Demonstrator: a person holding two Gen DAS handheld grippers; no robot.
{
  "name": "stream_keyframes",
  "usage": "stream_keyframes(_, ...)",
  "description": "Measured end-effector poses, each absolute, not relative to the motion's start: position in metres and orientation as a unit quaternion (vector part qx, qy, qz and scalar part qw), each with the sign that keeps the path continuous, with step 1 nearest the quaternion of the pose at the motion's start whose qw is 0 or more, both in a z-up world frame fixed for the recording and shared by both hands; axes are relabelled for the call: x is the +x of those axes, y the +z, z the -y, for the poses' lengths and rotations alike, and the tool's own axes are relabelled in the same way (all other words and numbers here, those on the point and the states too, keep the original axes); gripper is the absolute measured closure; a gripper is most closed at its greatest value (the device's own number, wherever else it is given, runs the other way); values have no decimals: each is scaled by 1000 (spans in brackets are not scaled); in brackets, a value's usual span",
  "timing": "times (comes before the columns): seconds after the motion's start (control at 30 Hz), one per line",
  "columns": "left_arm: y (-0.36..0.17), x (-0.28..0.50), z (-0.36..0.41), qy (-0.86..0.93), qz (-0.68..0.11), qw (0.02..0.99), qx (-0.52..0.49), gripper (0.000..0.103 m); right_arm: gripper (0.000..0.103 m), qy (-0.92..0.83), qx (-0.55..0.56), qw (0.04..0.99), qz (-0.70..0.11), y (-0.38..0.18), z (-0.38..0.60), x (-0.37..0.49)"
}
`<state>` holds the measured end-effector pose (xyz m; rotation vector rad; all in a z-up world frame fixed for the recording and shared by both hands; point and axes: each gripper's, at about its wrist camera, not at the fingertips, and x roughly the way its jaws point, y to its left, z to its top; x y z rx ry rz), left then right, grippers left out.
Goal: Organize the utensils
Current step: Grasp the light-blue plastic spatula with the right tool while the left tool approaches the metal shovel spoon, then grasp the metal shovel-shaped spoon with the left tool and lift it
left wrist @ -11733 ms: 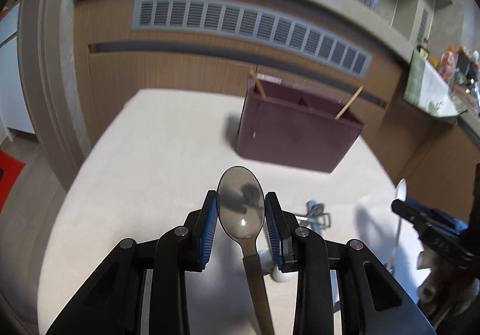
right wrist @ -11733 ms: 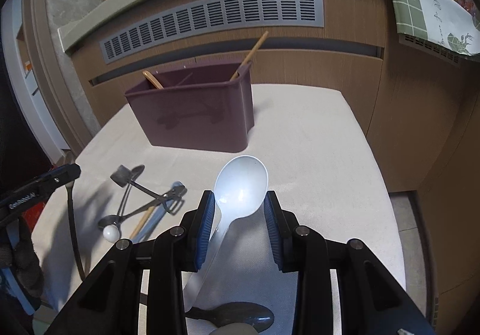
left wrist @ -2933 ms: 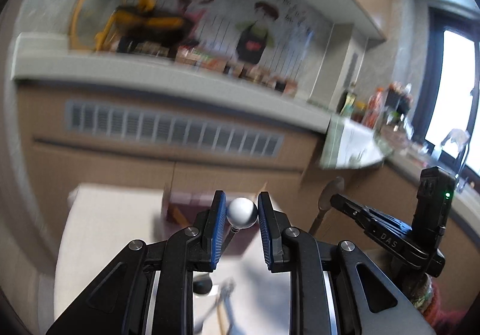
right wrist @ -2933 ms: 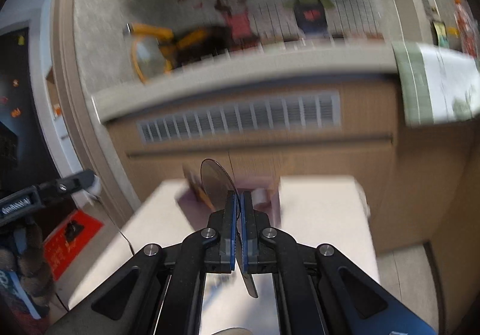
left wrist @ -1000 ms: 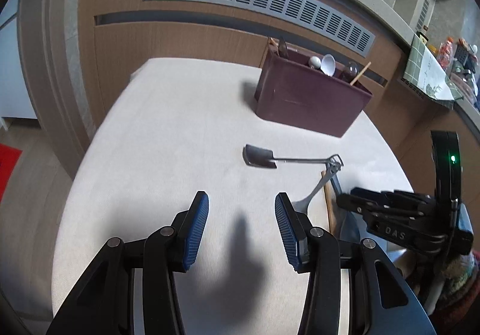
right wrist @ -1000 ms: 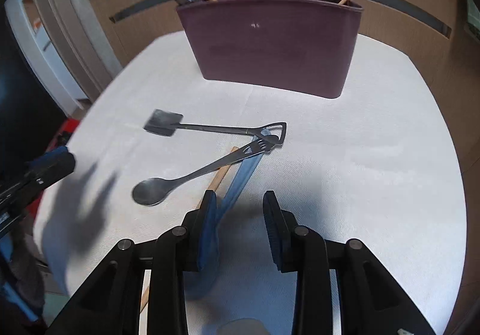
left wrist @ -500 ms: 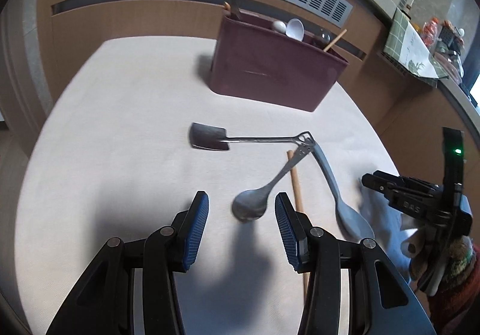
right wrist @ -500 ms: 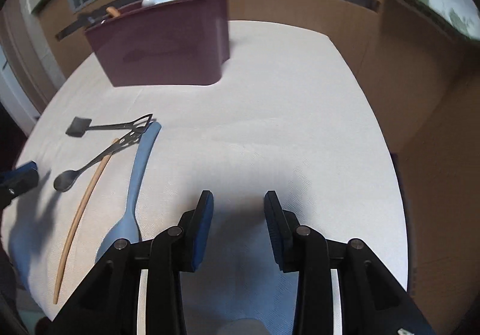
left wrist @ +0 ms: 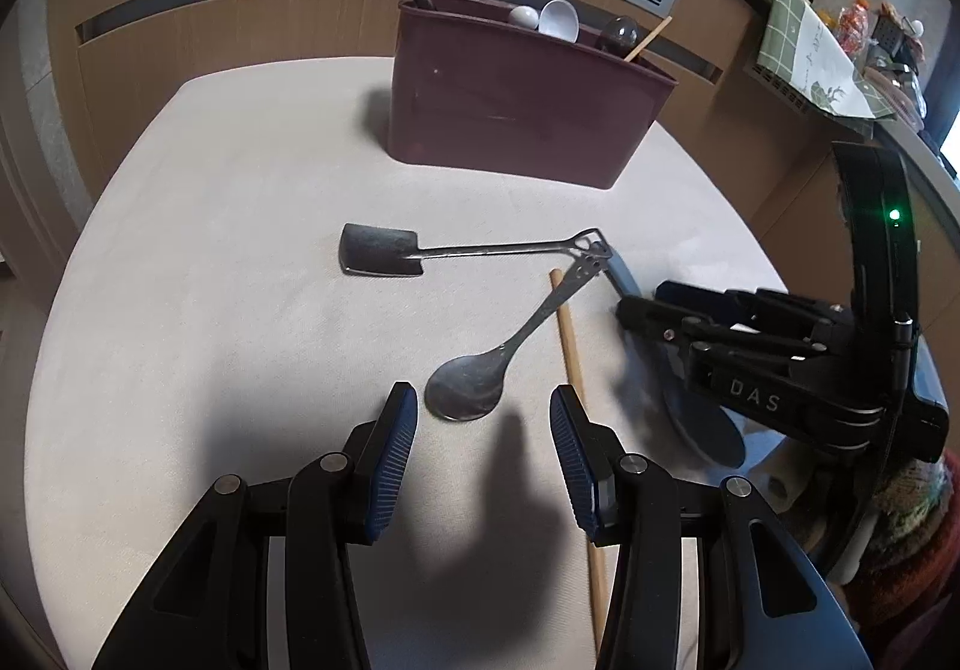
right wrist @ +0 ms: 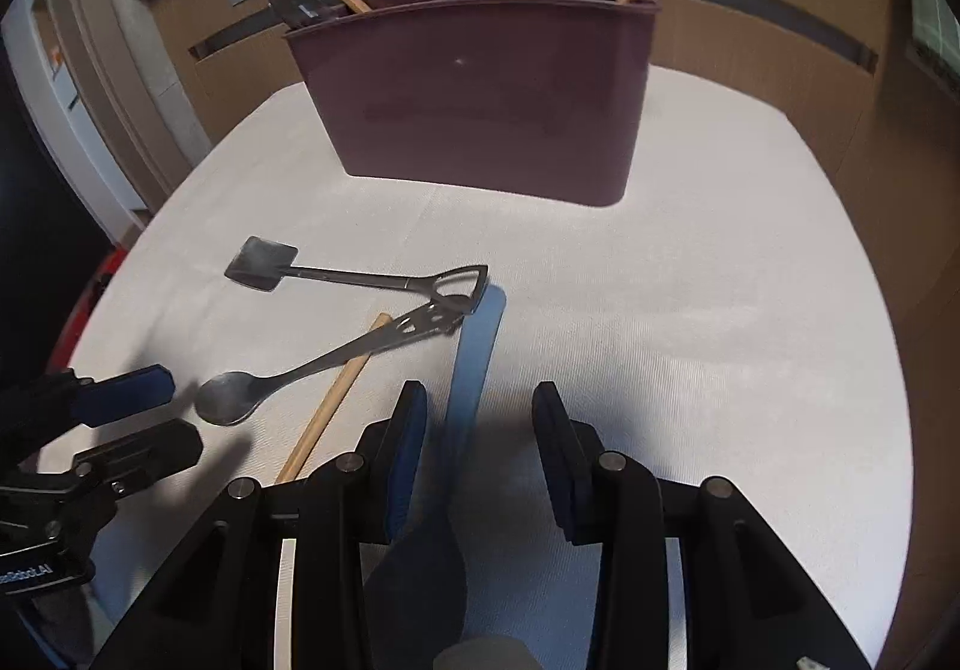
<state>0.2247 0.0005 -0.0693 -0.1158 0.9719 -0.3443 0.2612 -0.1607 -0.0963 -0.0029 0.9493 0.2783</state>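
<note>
Two handheld grippers are hovering over a cloth-covered table, both w/ jaws apart, holding nothing.

Going left to right on the table: a small metal spatula is lying flat; the left gripper is hanging just short of a metal spoon, bowl nearly btwn its fingers; a wooden chopstick is running alongside; a blue spoon is lying btwn the right gripper's fingers, its bowl probably under the gripper, hard to tell.

At the back, a maroon bin is already holding a white spoon, a dark spoon and approx. two or three more pieces.

Task looks roughly half done: four utensils are waiting on the table, none lifted yet.
</note>
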Motion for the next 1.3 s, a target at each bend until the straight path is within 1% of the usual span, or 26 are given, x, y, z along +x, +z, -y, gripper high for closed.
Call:
stream_keyframes(0.03,-71,226,-1,-164,-467,867,-55,56,73,131,-9,881,-454,-96,160,262)
stream_keyframes(0.07,-72,227,0,-163,-469,866,-55,56,74,127,-19,883,-452,-95,161,262)
stream_keyframes(0.2,-72,231,7,-168,-473,864,-49,56,74,98,-34,889,-446,-98,184,257)
stream_keyframes(0.37,-74,231,29,-219,-478,849,-54,56,72,66,3,889,-453,-107,234,249)
stream_keyframes(0.47,-74,242,35,-229,-479,845,-63,64,73,70,8,889,-453,-108,243,249)
stream_keyframes(0.6,-61,273,48,-250,-455,855,7,65,71,70,-13,892,-447,-109,243,247)
stream_keyframes(0.67,-57,294,45,-259,-459,850,14,65,71,69,-19,894,-443,-109,231,246)
stream_keyframes(0.8,-61,346,14,-232,-483,844,-28,65,70,75,-12,900,-429,-110,235,243)
stream_keyframes(0.97,-74,367,-17,-180,-497,846,-67,65,67,78,-14,901,-427,-110,232,242)
stream_keyframes(1.1,-72,346,-42,-124,-506,845,-124,65,65,82,-13,901,-427,-111,233,243)
stream_keyframes(1.2,-73,316,-49,-141,-529,817,-183,64,64,81,-16,901,-427,-111,232,244)
stream_keyframes(1.3,-78,303,-46,-143,-540,804,-204,64,64,78,-21,901,-426,-111,230,244)
